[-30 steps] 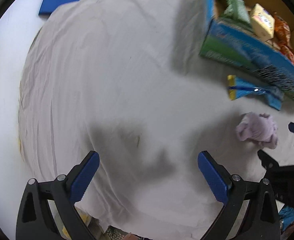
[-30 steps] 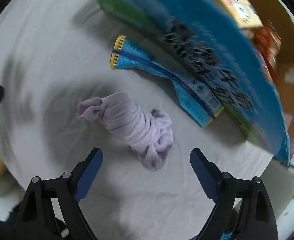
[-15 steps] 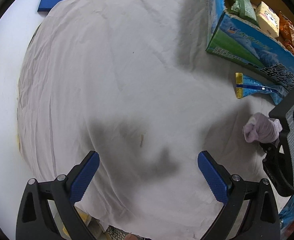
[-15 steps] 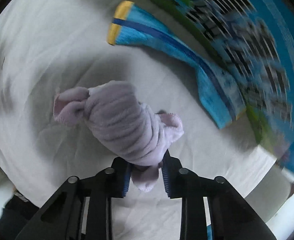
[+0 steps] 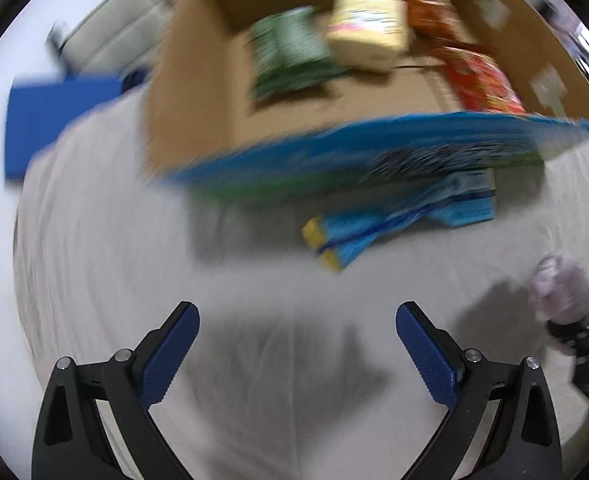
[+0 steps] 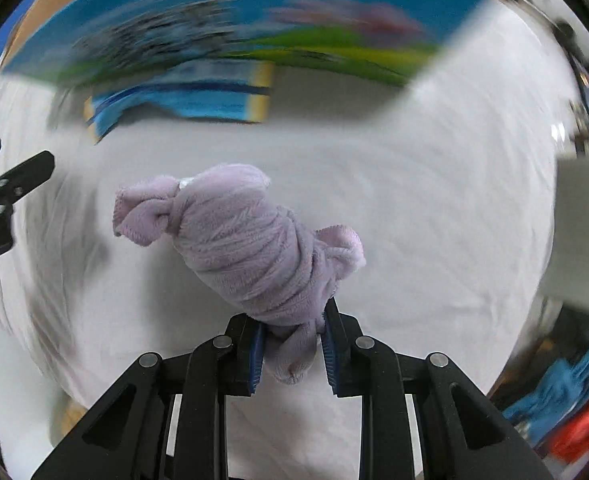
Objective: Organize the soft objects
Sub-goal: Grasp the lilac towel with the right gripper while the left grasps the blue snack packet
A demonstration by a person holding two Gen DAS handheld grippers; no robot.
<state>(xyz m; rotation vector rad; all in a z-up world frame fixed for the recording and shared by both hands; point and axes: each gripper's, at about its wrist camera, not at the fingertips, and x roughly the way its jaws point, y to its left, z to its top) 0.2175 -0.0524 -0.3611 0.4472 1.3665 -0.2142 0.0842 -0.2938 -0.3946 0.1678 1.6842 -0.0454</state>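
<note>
My left gripper (image 5: pixel 296 354) hangs over the wrinkled white sheet (image 5: pixel 106 240), fingers spread wide, nothing between them. At twelve o'clock sits the open cardboard box with the blue printed front (image 5: pixel 374 148), swung into view since half a second ago. My right gripper (image 6: pixel 292 350) is clamped on the tail of the rolled lilac fleece bundle (image 6: pixel 250 248), which juts away toward eleven o'clock, raised off the sheet now.

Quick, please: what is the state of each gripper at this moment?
Left gripper: open, holding nothing.
Right gripper: closed on the lilac rolled cloth.
</note>
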